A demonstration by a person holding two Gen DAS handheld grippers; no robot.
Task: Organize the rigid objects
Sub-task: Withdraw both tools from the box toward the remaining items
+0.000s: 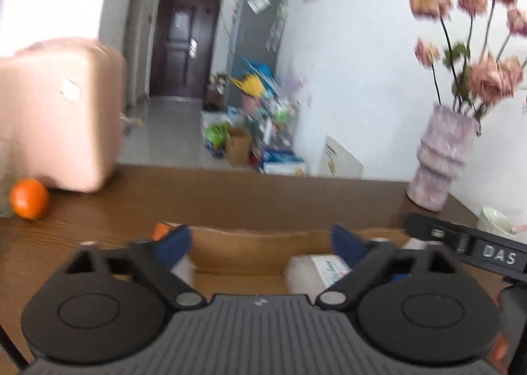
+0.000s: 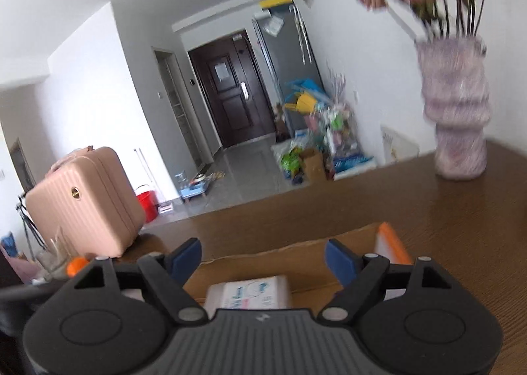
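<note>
Bright, even daylight fills both views, washing the white walls [image 1: 355,55] nearly flat and bleaching the corner at 10 o'clock in the left wrist view. Motion blur smears the pink flowers [image 1: 467,29], the vase [image 2: 457,111] and the pink case [image 1: 56,111]. Fisheye bending curves the worktop [image 2: 411,210] edge and door frames, and dark vignetting clips the corners.

Pink case [image 2: 85,200], flower vase [image 2: 457,111]
</note>
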